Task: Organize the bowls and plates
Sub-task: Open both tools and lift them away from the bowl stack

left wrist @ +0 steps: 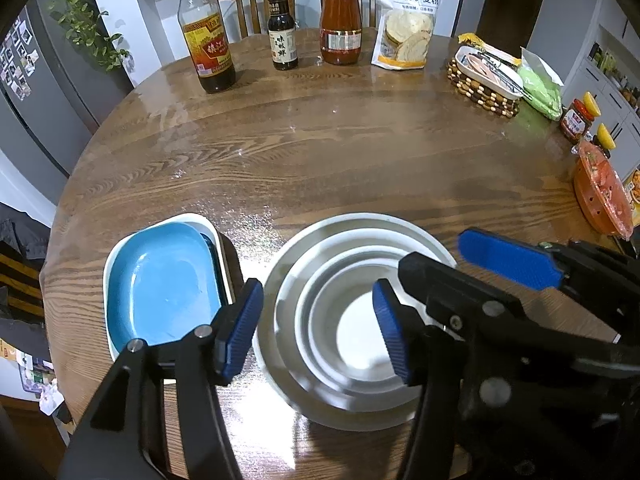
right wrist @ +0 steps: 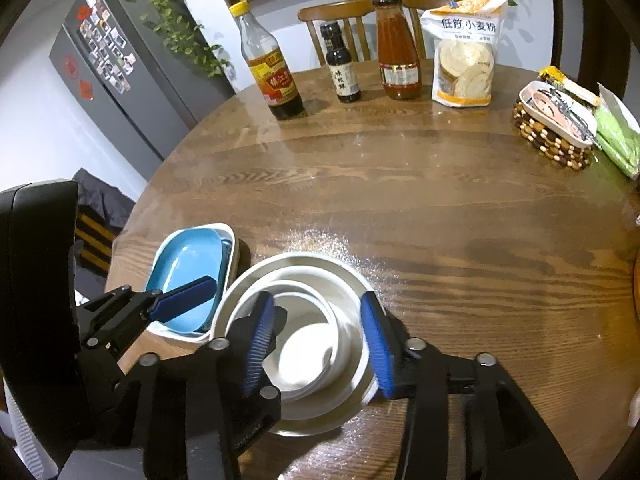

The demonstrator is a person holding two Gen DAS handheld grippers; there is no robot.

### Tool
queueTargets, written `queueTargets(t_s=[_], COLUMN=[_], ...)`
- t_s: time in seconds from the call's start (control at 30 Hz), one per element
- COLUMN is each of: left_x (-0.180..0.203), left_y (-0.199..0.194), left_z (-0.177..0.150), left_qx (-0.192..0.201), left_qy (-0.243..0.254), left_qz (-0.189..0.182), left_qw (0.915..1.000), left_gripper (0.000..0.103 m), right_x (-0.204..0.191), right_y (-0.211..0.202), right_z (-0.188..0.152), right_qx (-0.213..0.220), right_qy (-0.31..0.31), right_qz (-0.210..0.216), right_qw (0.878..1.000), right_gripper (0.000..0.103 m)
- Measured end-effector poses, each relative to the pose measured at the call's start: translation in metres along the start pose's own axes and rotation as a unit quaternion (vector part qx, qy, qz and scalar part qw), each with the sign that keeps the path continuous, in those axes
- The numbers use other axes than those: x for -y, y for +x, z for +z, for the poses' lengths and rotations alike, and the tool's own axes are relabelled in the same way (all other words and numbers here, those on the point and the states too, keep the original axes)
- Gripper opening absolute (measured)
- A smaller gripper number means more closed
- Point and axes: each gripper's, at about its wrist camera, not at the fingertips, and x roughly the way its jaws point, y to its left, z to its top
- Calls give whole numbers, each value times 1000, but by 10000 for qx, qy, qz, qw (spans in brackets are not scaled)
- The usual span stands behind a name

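**Both grippers hovering over the nested white bowls**

Ribbed blue rubber pads on black jointed plastic fingers are filling the foreground of both views. From the left wrist, the left gripper [left wrist: 318, 328] is hanging released, its jaws spread wide and holding nothing, above the stack of round white bowls [left wrist: 316, 276] nested one inside another, glossy and smooth. The right gripper [right wrist: 318, 344] is likewise standing released over the same stack of bowls [right wrist: 348, 292]; whether its pads are touching the rims cannot be told.

Just beside the bowls, on their left, a shiny blue rounded-rectangular plate [left wrist: 164, 284] is sitting inside a white rounded-rectangular dish [left wrist: 208, 222], near the table's curved edge. Both piles are resting on the round dark wooden table [left wrist: 340, 152], strongly grained and gleaming, with a wide bare stretch lying beyond them.

Along the far rim, a tall clear vinegar bottle with a yellow cap [left wrist: 205, 32], a small dark sauce bottle [left wrist: 282, 30], a red sauce bottle [left wrist: 340, 20] and a white-and-yellow flour bag [left wrist: 408, 24] are standing in a row, well apart from the dishes. A beaded wooden trivet [left wrist: 480, 92] is carrying a white tray at the right.

Only the left wrist view is showing an orange perforated basket [left wrist: 596, 192] at the table's right edge; only the right wrist view is showing the whole grey fridge with magnets [right wrist: 108, 64].
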Motion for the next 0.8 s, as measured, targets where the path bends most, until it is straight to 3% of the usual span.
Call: queueTargets(t_s=[0.23, 0.37, 0.43, 0.53, 0.6, 0.8], left_x=[-2, -4, -7, -12, -16, -29], left_y=[-5, -7, -8, -11, -12, -13], left_z=[2, 4, 5, 5, 5, 5], left_qx=[90, 116, 126, 170, 173, 147], left_qy=[-39, -65, -91, -163, -216, -444], left_qz=[-10, 2, 28, 32, 46, 82], left_qw=[10000, 9999, 9999, 9997, 9996, 9989], left_gripper=[68, 69, 78, 82, 85, 90], right_x=[-3, -2, -1, 3, 5, 12], right_y=[-7, -12, -15, -19, -21, -25], right_z=[1, 2, 3, 5, 6, 7], right_qx=[106, 212, 253, 313, 366, 417], right_qy=[-36, -14, -9, 44, 81, 149], right_qz=[3, 53, 51, 46, 31, 19], right_qw=[9999, 9998, 9997, 9995, 9993, 9990], right_gripper=[57, 63, 63, 65, 74, 75])
